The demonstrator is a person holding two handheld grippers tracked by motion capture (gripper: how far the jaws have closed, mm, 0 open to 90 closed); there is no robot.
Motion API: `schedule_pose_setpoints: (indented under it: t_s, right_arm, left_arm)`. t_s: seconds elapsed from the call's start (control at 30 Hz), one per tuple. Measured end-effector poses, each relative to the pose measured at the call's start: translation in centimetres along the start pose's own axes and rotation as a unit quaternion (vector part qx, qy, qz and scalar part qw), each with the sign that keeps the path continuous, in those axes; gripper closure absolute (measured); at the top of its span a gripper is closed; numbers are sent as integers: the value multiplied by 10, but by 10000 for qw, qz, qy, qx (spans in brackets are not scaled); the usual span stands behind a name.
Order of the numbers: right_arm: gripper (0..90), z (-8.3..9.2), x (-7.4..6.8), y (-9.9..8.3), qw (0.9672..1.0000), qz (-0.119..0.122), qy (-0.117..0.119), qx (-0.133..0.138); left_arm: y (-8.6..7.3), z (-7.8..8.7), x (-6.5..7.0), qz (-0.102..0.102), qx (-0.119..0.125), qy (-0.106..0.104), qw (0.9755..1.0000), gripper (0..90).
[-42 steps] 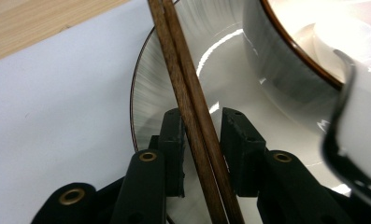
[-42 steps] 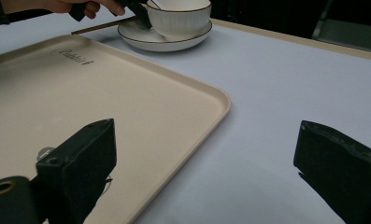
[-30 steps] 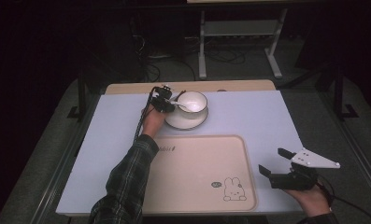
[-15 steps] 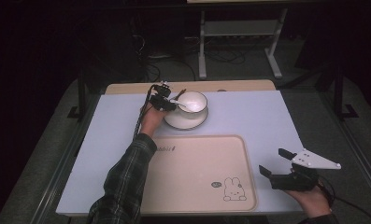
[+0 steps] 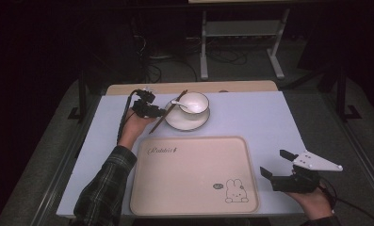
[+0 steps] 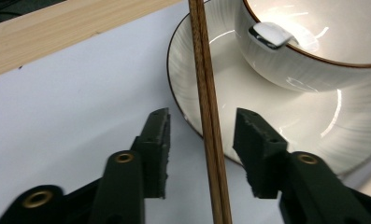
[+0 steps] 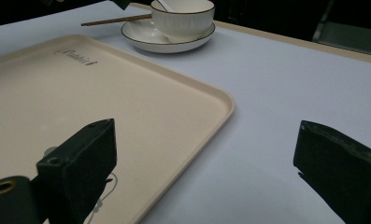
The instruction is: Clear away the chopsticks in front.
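Note:
A pair of brown chopsticks lies slanted with its far end on the left rim of a white saucer. On the saucer stands a white bowl with a white spoon in it. My left gripper sits just left of the saucer. Its jaws have just been opening, and in the left gripper view the chopsticks run between the pads with a gap on each side. My right gripper rests open and empty at the near right of the table, beside the beige tray.
The tray, printed with a rabbit, covers the near middle of the pale blue mat. A wooden strip runs along the table's far edge. A metal stand is on the floor beyond.
My left gripper has drawn back to the left from the bowl and its jaws have opened. The chopsticks now lie free against the saucer rim. The right gripper has stayed still.

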State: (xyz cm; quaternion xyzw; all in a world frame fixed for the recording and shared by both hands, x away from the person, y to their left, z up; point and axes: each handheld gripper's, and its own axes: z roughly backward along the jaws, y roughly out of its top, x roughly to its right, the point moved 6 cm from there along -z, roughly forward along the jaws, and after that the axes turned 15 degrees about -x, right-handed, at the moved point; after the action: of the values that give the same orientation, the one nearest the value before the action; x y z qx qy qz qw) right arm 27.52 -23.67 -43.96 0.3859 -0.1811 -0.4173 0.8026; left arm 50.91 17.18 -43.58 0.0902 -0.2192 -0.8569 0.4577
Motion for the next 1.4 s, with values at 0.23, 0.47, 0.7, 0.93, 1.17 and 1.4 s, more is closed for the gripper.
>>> schedule_pose_setpoints:
  t_s: [0.23,0.47,0.7,0.93,1.17,1.4]
  right_arm:
    - [56,-2,-1,1,10000,38,17,-31]
    - [56,-2,0,0,10000,39,12,-32]
    - [56,-1,1,-1,10000,20,-13,-22]
    - [56,-1,0,0,10000,19,-7,-15]
    - [56,-1,1,0,10000,8,-4,-22]
    - [56,0,2,-1,10000,-6,-9,-12]
  left_arm:
    - [-10,-2,1,-8,-28,-217,9998,679]
    - [-11,-12,1,41,-105,-236,9997,719]
    - [-10,-14,2,36,-90,-279,9996,733]
    - [-9,-13,2,27,-60,-247,9997,731]
    - [-7,-16,-1,49,-99,-224,9997,730]
    - [-10,-20,0,-23,-271,-213,9994,754]
